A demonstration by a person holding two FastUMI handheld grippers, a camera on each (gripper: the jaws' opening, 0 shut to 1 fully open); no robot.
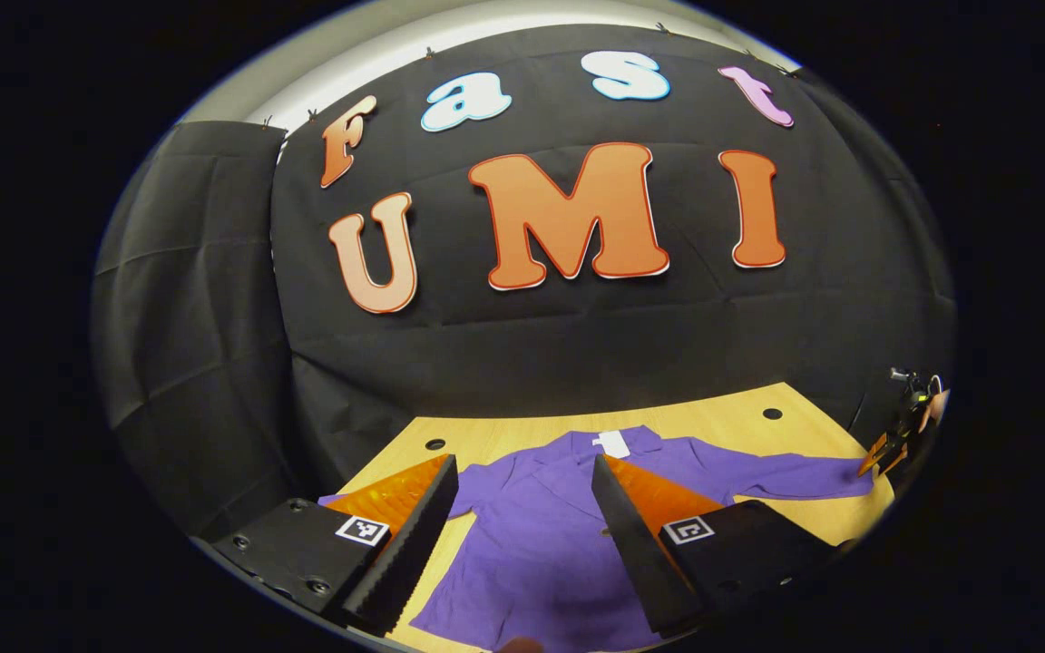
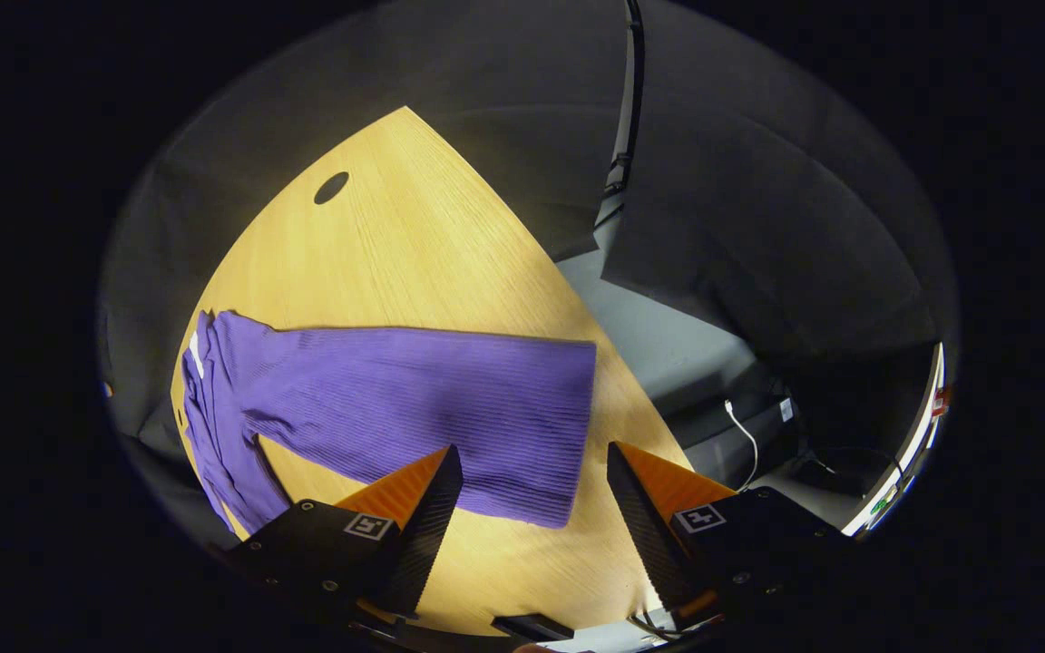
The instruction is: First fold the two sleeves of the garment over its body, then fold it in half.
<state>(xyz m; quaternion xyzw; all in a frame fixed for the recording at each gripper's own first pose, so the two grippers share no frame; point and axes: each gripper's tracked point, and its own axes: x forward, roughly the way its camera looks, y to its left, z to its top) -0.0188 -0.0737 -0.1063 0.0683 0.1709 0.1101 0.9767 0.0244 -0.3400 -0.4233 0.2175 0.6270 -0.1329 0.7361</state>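
Purple shirt (image 1: 541, 535) spread flat on surface (image 2: 414, 263), sleeves unfolded. Right hand-held gripper (image 2: 532, 508) wide above sleeve cuff (image 2: 550, 426), presumably for grasping. Left hand-held gripper (image 1: 522, 517) wide, empty.

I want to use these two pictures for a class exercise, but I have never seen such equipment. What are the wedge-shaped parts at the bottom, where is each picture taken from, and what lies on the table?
No robot here: a person holds a two-finger gripper in each hand, and a fisheye camera rides on each. The wedges are each gripper's own fingers. In the left gripper view, the left gripper is open above a purple long-sleeved garment spread flat on a wooden table; the other gripper shows far right, near the sleeve's end. In the right gripper view, the right gripper is open just over that sleeve's cuff. Neither holds anything, and the sleeve lies stretched out, not yet folded.
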